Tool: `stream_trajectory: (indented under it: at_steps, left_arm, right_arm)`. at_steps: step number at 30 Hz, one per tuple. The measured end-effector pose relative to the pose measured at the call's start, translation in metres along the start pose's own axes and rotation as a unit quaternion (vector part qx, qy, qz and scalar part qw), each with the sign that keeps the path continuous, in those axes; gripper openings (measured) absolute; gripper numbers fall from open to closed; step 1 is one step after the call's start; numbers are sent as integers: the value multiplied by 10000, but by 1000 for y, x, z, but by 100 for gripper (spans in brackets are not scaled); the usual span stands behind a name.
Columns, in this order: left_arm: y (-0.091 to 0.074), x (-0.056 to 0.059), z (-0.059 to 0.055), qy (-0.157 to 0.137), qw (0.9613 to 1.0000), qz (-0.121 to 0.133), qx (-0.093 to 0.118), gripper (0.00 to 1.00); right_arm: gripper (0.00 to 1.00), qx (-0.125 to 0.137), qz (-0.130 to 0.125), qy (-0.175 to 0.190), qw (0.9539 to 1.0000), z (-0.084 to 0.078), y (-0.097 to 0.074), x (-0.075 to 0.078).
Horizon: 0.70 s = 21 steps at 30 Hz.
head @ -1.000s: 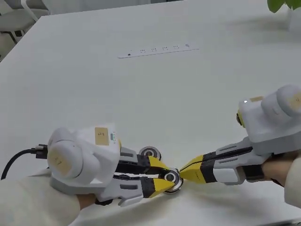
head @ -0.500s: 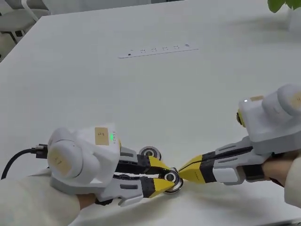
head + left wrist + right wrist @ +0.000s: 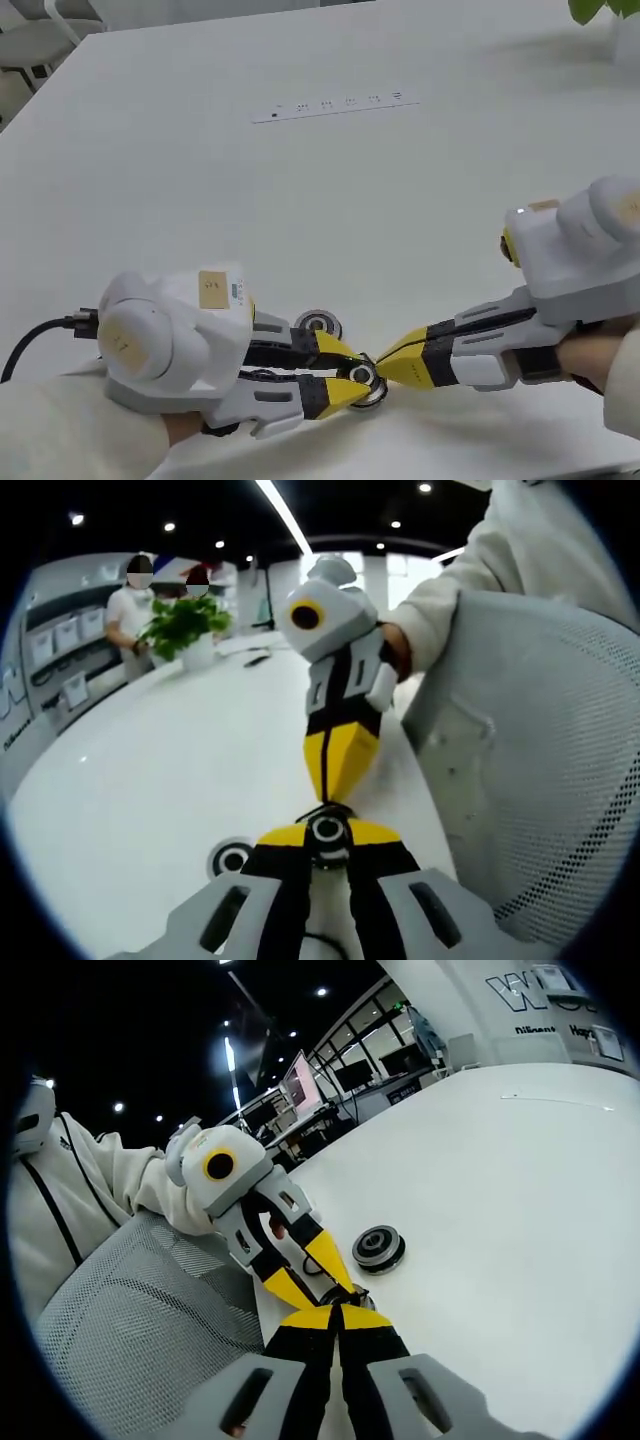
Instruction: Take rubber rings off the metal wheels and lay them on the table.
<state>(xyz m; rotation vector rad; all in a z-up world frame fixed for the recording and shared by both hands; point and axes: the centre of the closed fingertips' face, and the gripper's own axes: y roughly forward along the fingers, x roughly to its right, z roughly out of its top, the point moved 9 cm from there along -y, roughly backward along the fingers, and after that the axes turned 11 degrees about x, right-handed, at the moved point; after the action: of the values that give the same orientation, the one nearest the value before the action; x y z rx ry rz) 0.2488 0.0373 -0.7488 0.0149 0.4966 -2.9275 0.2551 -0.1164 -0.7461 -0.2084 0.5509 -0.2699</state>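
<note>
Looking down from the head view, I have the left claw (image 3: 350,374) pinching a wheel (image 3: 364,378) at the near side of the table (image 3: 330,200), one yellow tip on each side of it. In the left gripper view the wheel sits squarely between my two tips, its bright hub facing the camera.

From the right, the right claw (image 3: 388,368) meets the same wheel nose to nose with the left one. Its jaws are pressed almost together, and their tips touch the wheel's right edge. Whether they have the rubber ring between them I cannot tell; it is too small and hidden by the tips.

A second wheel (image 3: 318,323) lies flat on the table just beyond the left claw, apart from both claws. In the right gripper view it shows a dark band round its rim.

Far across the table is a socket strip (image 3: 335,104), and a plant (image 3: 600,10) at the far right corner.
</note>
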Motion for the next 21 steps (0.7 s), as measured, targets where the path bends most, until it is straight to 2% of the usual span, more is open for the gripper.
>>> stream_trajectory:
  at_steps: [4,11,18,20,21]
  left_arm:
    - [0,0,0,-3,10000,5,3,14]
    - [0,0,-1,-39,10000,26,59,14]
    - [-1,2,-1,-26,9999,102,66,14]
    - [-1,3,-1,65,9999,81,45,14]
    - [-1,3,0,212,9998,49,27,14]
  right_arm:
    - [0,22,61,10,10000,1,1,-2]
    - [0,-121,-25,-293,9995,1,2,-3]
    - [0,-185,-100,-353,9992,0,2,0]
    - [0,-197,-111,-382,9990,0,2,1]
    - [0,-201,-127,-379,9990,0,1,2]
